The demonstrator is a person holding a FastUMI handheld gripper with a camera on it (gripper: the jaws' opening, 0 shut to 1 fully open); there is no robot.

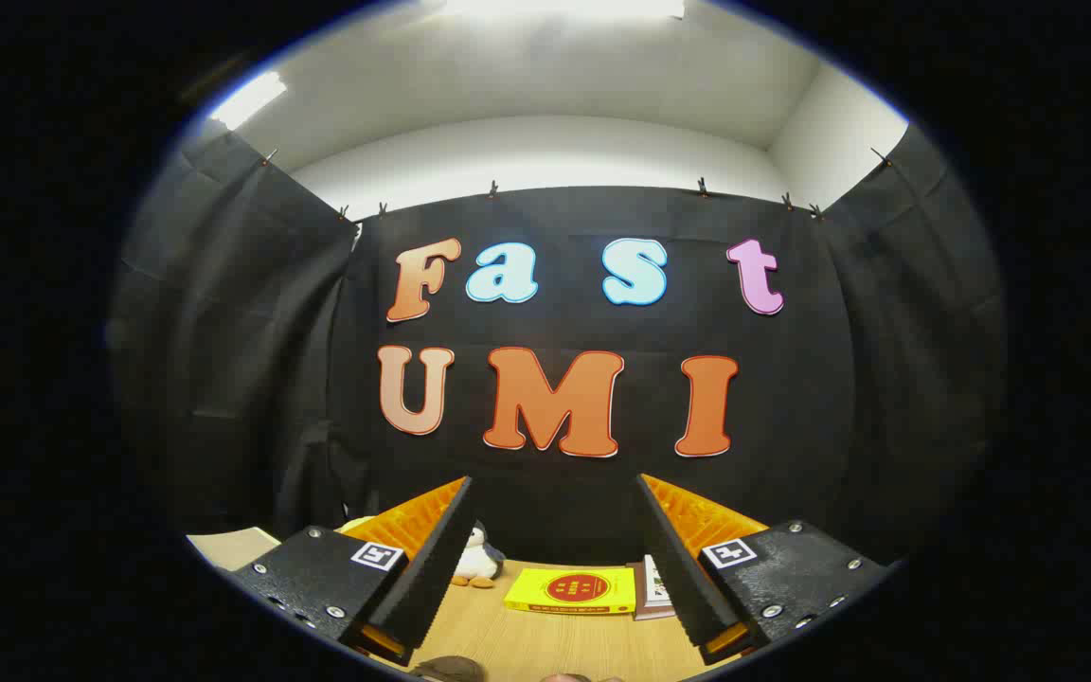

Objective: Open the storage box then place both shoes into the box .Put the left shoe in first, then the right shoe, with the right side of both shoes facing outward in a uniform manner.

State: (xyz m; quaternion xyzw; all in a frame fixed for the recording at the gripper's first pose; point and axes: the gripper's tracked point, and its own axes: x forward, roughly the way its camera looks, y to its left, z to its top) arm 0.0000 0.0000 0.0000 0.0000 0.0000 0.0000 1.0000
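Observation:
My gripper [555, 488] is held high and level, facing the booth's back wall, with its two fingers wide apart and nothing between them. Below the fingers lies a wooden table [545, 639]. A small dark rounded shape [451, 669] shows at the table's near edge, under the left finger; I cannot tell what it is. No storage box or whole shoe can be made out from this angle.
A yellow book [572, 590] lies flat on the table beyond the fingers, with a second book [654, 587] beside its right side. A small plush penguin [477, 561] stands by the left finger against the wall.

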